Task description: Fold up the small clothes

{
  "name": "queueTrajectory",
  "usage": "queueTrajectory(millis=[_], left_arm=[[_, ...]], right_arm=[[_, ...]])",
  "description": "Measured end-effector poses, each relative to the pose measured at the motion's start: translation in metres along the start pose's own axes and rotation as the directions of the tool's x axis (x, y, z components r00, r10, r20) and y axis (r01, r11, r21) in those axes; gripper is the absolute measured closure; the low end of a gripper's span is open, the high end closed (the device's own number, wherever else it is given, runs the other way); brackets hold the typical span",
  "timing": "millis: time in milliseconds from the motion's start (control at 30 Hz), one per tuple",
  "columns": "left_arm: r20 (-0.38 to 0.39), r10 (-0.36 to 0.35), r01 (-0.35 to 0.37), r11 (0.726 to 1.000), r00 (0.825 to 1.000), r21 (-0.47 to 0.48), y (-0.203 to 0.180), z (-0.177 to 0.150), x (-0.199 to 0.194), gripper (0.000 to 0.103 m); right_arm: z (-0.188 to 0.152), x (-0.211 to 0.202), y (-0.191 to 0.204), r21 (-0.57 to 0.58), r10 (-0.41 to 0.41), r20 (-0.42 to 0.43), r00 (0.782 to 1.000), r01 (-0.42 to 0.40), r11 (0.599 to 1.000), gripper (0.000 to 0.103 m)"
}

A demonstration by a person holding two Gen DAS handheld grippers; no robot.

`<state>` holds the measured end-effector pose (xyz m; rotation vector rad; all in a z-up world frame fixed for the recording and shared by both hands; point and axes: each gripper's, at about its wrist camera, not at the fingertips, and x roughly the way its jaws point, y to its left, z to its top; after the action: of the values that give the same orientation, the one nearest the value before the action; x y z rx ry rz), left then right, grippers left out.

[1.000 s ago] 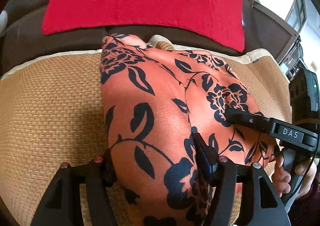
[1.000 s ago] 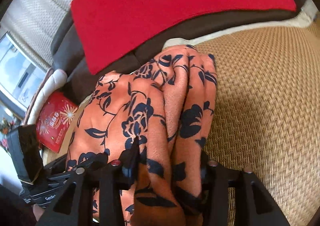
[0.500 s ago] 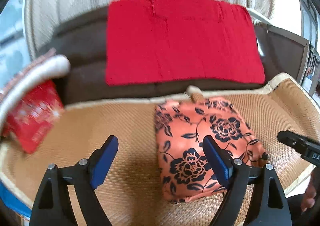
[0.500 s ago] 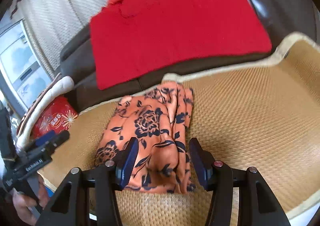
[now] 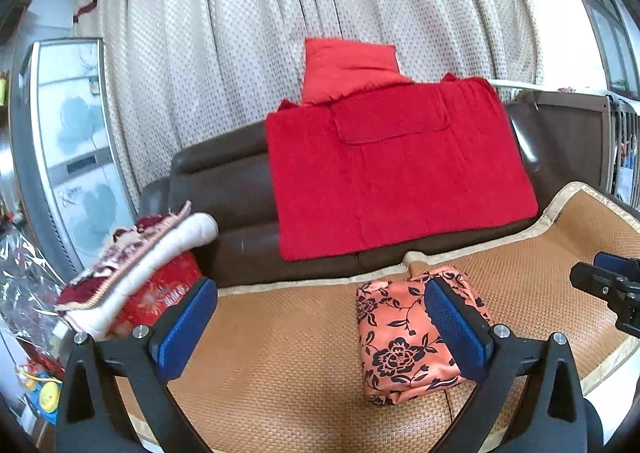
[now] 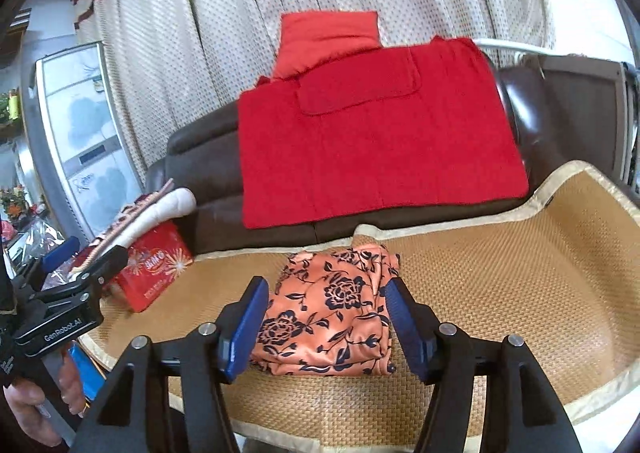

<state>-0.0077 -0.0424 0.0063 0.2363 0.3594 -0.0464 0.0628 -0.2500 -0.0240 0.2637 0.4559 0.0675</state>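
We see the folded orange floral garment (image 5: 404,337) lying flat on the woven rattan seat mat (image 5: 280,353), near the mat's back edge, just in front of the brown leather sofa backrest (image 5: 224,189). In the left wrist view the left gripper (image 5: 320,327) has its blue-padded jaws spread wide and opening further, nothing between them but bare mat; the garment sits at about 3 o'clock from the gap's middle, partly hidden behind the right-hand blue pad (image 5: 456,329), no contact that we can make out. The other tool's black body pokes in at the frame's 3 o'clock edge. In the right wrist view the right gripper (image 6: 324,327) also has jaws parted and opening; the garment (image 6: 332,309) shows in the gap between the two pads and reaches toward 12 o'clock beyond the tips, but the pads do not press on it, it lies on the mat (image 6: 500,293) below and past them. The left gripper (image 6: 86,267) shows at 9 o'clock in this view, held by the person's hand (image 6: 32,401) at about 8 o'clock. A red knit blanket (image 6: 376,125) drapes over the sofa back at 12 o'clock from the garment, a red cushion (image 6: 328,37) above it against the dotted cream curtain (image 6: 200,33). A red printed box (image 6: 154,267) sits at 10 o'clock off the mat's left corner, with a folded white and maroon blanket (image 6: 160,209) resting on it.
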Motion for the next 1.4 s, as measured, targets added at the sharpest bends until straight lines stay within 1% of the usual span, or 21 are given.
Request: queueTrajectory(millis=[167, 267, 367, 500, 633, 733, 867, 1233, 1400], left_arm=[[0.012, 0.006, -0.006, 1.0, 1.0, -0.028, 0.008, 0.009, -0.025, 0.0], [0.028, 0.028, -0.027, 0.999, 0.999, -0.044, 0.013, 0.011, -0.034, 0.0], [0.041, 0.051, -0.048, 0.997, 0.998, -0.064, 0.018, 0.013, -0.04, 0.0], [0.04, 0.065, -0.061, 0.994, 0.997, -0.092, 0.023, 0.013, -0.045, 0.0], [0.031, 0.071, -0.067, 0.99, 0.997, -0.126, 0.03, 0.013, -0.048, 0.0], [0.023, 0.086, -0.082, 0.987, 0.996, -0.14, 0.034, 0.012, -0.049, 0.0], [0.013, 0.089, -0.086, 0.985, 0.996, -0.148, 0.037, 0.011, -0.048, 0.0], [0.027, 0.119, -0.113, 0.981, 0.993, -0.155, 0.039, 0.011, -0.054, 0.0], [0.021, 0.107, -0.102, 0.982, 0.994, -0.157, 0.041, 0.011, -0.054, 0.0]], right_arm=[[0.002, -0.024, 0.011, -0.023, 0.01, 0.022, 1.0, -0.009, 1.0, 0.036], [0.002, -0.035, 0.017, -0.031, 0.008, 0.037, 0.999, -0.007, 1.0, 0.031], [0.002, -0.044, 0.024, -0.041, 0.005, 0.048, 0.999, -0.003, 0.999, 0.031], [0.002, -0.051, 0.032, -0.056, -0.008, 0.054, 0.998, 0.012, 0.998, 0.03], [0.001, -0.053, 0.04, -0.075, -0.028, 0.053, 0.998, 0.032, 0.997, 0.029], [0.0, -0.052, 0.044, -0.084, -0.024, 0.048, 0.999, 0.028, 0.996, 0.029], [-0.001, -0.051, 0.049, -0.077, -0.019, 0.038, 0.999, 0.022, 0.997, 0.029], [-0.004, -0.044, 0.057, -0.08, -0.01, 0.012, 1.0, 0.011, 0.997, 0.029], [-0.006, -0.042, 0.062, -0.095, -0.014, 0.009, 1.0, 0.015, 0.995, 0.029]])
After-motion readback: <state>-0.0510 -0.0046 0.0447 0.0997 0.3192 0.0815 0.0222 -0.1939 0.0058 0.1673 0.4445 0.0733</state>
